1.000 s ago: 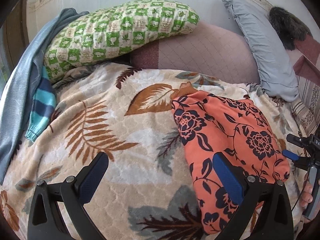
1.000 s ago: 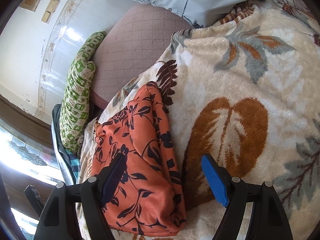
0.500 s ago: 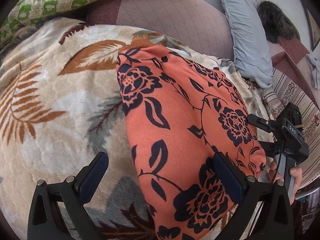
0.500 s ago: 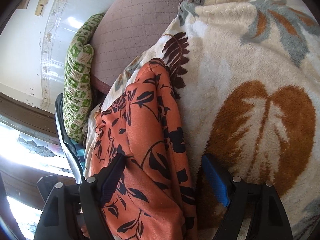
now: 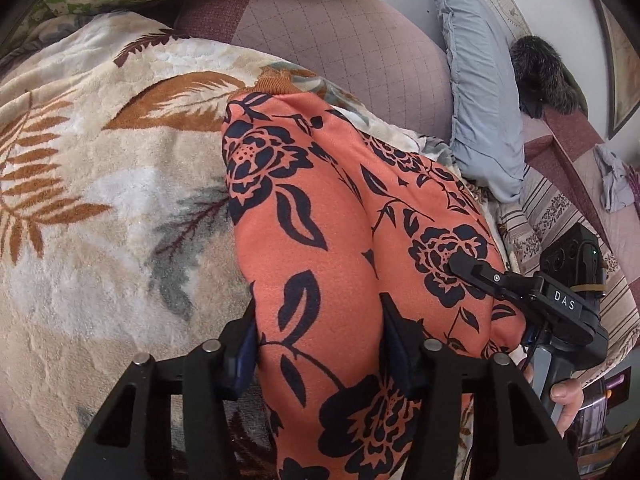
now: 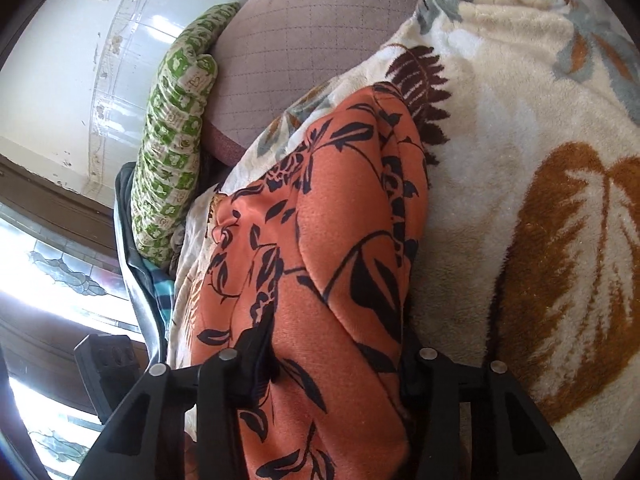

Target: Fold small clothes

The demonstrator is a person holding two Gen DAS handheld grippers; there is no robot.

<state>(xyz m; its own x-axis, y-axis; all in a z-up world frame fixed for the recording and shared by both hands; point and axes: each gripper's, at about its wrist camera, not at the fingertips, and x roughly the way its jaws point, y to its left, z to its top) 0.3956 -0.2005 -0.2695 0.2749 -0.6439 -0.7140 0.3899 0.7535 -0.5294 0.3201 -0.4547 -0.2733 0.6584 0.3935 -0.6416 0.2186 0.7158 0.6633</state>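
An orange garment with dark navy flowers (image 5: 328,216) lies folded lengthwise on a cream leaf-patterned blanket (image 5: 100,208). My left gripper (image 5: 320,344) is shut on the near end of the garment, a thick fold bulging between its fingers. My right gripper (image 6: 336,360) is shut on the garment's other near edge (image 6: 344,248). The right gripper also shows in the left wrist view (image 5: 520,284), at the garment's right side, held by a hand.
A green-checked pillow (image 6: 172,140) and a mauve quilted cushion (image 5: 340,52) lie at the far end of the bed. A grey-blue pillow (image 5: 476,92) and dark fur item (image 5: 544,72) sit far right. A window (image 6: 52,264) is on the left.
Both grippers moved forward onto the garment and closed on it. They were open half a second ago.
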